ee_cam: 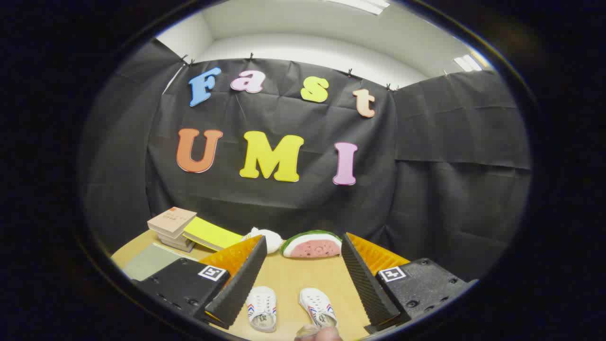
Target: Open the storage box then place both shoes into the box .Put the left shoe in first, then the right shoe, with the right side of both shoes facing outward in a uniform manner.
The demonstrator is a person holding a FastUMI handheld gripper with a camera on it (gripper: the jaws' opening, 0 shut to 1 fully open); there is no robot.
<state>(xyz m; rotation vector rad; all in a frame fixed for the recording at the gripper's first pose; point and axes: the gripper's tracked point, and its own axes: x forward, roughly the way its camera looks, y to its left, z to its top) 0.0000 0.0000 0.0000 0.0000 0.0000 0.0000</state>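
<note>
Two small white shoes with red and blue side stripes lie side by side on the wooden table, toes pointing away from me: one shoe nearer the left finger, the other shoe nearer the right finger. My gripper hangs above them, open, its fingers wide apart with nothing between them. The shoes sit below and between the fingers. A fingertip of a person's hand touches the near end of the right-hand shoe. A grey flat panel lies beyond the left finger; I cannot tell if it is the storage box.
A watermelon-slice toy and a white crumpled object lie just beyond the fingers near the black cloth wall. A stack of books and a yellow folder sit at the table's back left.
</note>
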